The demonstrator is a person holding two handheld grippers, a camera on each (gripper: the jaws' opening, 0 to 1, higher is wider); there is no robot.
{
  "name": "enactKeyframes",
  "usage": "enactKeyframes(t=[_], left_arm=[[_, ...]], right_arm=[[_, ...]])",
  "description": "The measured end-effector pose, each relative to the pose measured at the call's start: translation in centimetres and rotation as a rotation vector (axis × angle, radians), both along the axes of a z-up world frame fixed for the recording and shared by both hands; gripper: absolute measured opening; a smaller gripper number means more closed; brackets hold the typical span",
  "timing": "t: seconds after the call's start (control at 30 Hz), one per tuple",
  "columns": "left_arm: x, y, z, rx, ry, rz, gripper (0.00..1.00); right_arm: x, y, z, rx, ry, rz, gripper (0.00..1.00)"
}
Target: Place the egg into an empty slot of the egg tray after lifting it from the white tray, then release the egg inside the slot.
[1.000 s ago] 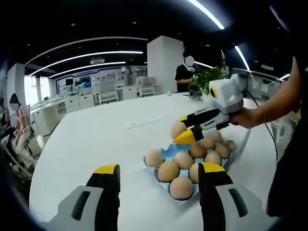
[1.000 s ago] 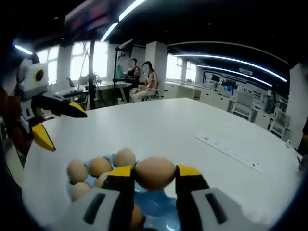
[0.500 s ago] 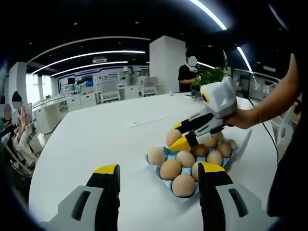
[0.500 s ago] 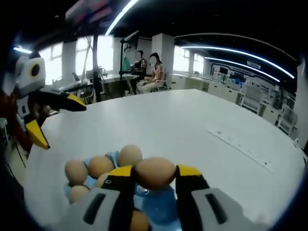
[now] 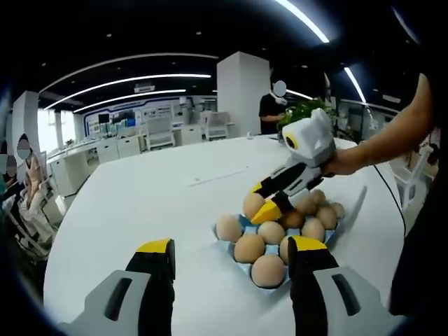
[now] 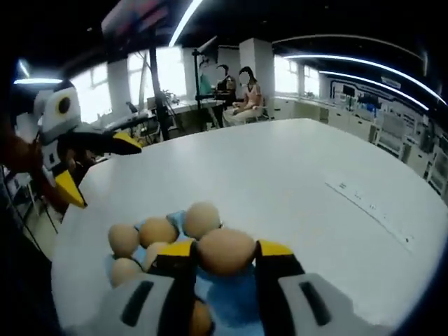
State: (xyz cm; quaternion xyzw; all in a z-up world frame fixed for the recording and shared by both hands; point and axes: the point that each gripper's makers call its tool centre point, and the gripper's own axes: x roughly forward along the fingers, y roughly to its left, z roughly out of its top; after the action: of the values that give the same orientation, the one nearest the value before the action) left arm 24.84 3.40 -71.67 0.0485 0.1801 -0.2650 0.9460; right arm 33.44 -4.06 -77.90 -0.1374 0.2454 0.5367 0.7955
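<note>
Jaws of the left gripper (image 5: 231, 262) stood apart with nothing between them, held just short of the blue egg tray (image 5: 241, 222) on the white table (image 5: 140, 203). Over the tray's far side, the right gripper (image 6: 222, 257) was clenched on an egg (image 6: 225, 250), low above the blue slots. Beside that egg, other eggs (image 6: 157, 230) sat in the tray. Beyond the tray, people sat at desks.

Bright ceiling strip lights (image 5: 301, 19), windows (image 6: 171, 73) blown out, soft glare on white counter (image 6: 294, 175); strong fisheye bending near edges, slight blur.
</note>
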Motion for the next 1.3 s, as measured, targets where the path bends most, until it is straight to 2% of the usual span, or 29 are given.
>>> enactKeyframes(t=[0.07,0.13,0.2,0.23,0.33,0.47,0.57,0.87,0.97,1.07,1.23,1.3], left_arm=[[-0.01,-0.07,0.10,0.000,-0.002,-0.002,0.66],[-0.02,-0.04,0.16,0.002,-0.003,-0.001,0.66],[-0.03,0.10,0.21,0.004,-0.003,0.002,0.66],[-0.04,0.20,0.23,0.007,-0.003,0.003,0.66],[-0.06,0.40,0.27,0.009,-0.004,0.009,0.66],[-0.11,0.43,0.24,0.011,-0.002,0.009,0.66],[-0.10,0.40,0.21,0.012,-0.001,0.007,0.66],[0.09,0.62,0.26,0.016,-0.005,0.010,0.66],[0.15,0.53,0.30,0.015,-0.006,0.009,0.66],[0.21,0.48,0.40,0.017,-0.009,0.007,0.65],[0.18,0.52,0.40,0.018,-0.008,0.008,0.65],[0.14,0.54,0.42,0.019,-0.010,0.009,0.65]], right_arm=[[-0.08,0.09,-0.04,-0.028,-0.032,0.054,0.34],[-0.23,0.35,-0.05,-0.076,-0.128,0.141,0.34],[-0.62,0.37,-0.24,-0.123,-0.180,0.206,0.34],[-0.54,0.50,-0.17,-0.112,-0.168,0.201,0.34],[-0.43,0.55,-0.09,-0.118,-0.184,0.220,0.34],[-0.19,0.58,-0.21,-0.113,-0.149,0.226,0.34],[-0.26,0.63,-0.29,-0.120,-0.145,0.250,0.34],[-0.24,0.85,-0.35,-0.147,-0.153,0.284,0.34],[-0.24,0.93,-0.43,-0.164,-0.136,0.308,0.34],[-0.36,0.85,-0.69,-0.177,-0.079,0.319,0.33],[-0.55,0.84,-0.64,-0.193,-0.095,0.354,0.34],[-0.65,0.97,-0.26,-0.214,-0.183,0.405,0.34]])
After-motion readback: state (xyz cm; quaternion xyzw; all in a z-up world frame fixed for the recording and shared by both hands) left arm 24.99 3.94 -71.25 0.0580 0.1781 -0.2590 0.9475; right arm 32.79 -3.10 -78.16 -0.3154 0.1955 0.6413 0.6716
